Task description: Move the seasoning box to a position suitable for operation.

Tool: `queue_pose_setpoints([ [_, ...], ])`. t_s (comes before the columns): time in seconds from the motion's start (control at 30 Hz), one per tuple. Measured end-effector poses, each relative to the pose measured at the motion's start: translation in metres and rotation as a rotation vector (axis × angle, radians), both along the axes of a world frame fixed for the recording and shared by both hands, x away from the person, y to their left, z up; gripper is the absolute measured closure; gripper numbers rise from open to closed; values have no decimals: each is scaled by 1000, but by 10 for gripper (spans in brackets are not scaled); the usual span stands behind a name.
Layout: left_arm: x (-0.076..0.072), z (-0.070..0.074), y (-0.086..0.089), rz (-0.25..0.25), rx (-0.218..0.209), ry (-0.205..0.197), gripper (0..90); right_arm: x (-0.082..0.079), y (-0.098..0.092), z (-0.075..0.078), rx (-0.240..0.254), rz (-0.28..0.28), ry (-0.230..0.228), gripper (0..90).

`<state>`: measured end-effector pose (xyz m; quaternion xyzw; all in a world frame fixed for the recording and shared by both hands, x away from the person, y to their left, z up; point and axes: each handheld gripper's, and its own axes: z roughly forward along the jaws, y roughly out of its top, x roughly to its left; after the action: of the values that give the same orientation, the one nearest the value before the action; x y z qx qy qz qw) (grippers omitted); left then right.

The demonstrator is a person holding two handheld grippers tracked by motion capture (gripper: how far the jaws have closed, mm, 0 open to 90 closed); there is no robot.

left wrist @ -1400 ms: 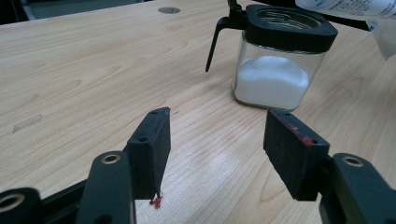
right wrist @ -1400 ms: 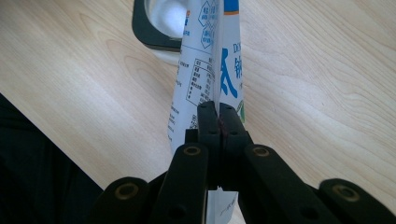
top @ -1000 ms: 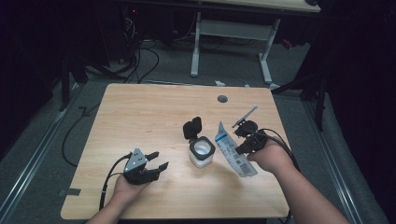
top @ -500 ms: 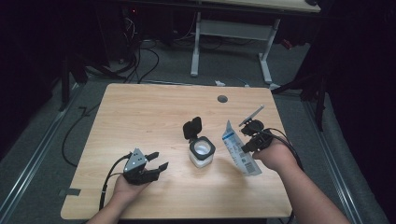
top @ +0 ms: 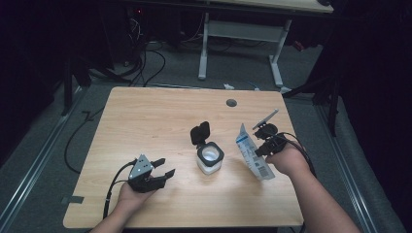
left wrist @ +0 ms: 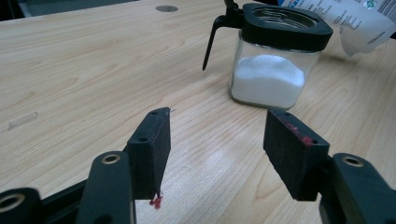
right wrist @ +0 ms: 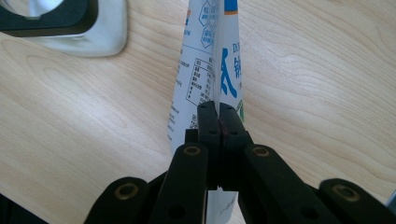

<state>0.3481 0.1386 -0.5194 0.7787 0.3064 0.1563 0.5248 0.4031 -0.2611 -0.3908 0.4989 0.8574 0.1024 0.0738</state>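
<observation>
My right gripper (right wrist: 218, 122) has its jaws clamped flat on the white printed packet (top: 252, 156), held above the bench (top: 145, 116) just beside the open glass jar (top: 210, 159) of white powder. My left gripper (top: 154, 171) rests with its jaws apart and empty, well short of the jar. To pour cleanly, I judge I should bring the packet's mouth over the jar's opening, tilt gently, and steady the jar with the left.
</observation>
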Motion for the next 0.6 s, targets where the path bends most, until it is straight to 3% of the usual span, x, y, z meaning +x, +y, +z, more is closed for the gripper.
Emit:
queue_pose_setpoints([
  [0.33, 0, 0, 0, 0, -1, 2, 418, 2, -5, -2, 0, -12, -1, 900],
  [0.6, 0, -1, 0, -1, 1, 1, 416, 1, -5, -1, 15, -18, -41, 900],
])
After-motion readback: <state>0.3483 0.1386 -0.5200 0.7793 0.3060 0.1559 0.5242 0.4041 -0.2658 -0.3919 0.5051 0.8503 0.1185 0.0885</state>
